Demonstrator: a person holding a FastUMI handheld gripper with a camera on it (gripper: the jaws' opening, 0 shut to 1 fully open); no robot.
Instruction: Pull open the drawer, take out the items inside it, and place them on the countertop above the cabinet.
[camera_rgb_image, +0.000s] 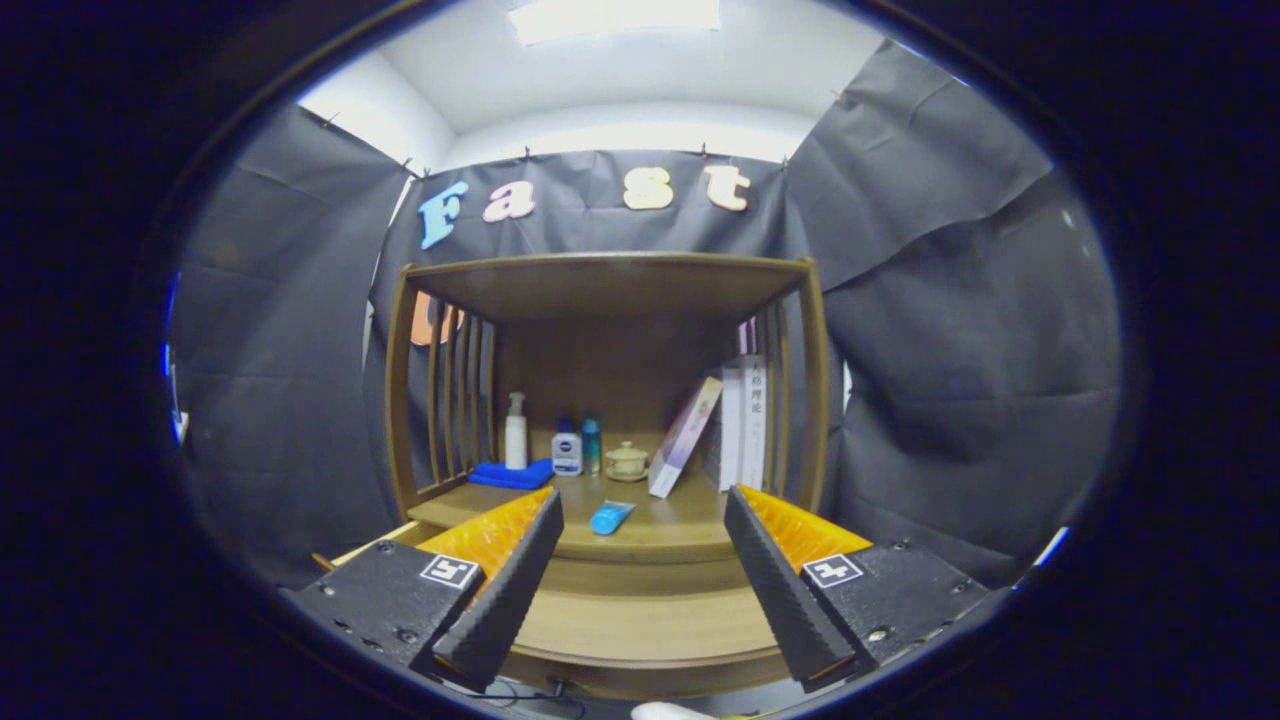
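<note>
I'm holding the gripper (643, 560) with its fingers spread wide and nothing between them, facing the wooden cabinet (610, 380). Just ahead and below them runs a wooden front band I take for the drawer (640, 625); it looks closed, with no handle I can make out. Beyond, on the countertop (680, 530), lies a blue tube (611, 517); farther back sit a blue cloth (512, 474), a pump bottle (515, 431), two small bottles, a lidded cup (627, 460) and leaning books (735, 425). I judge the drawer pull is next: drop lower and find a grip.
</note>
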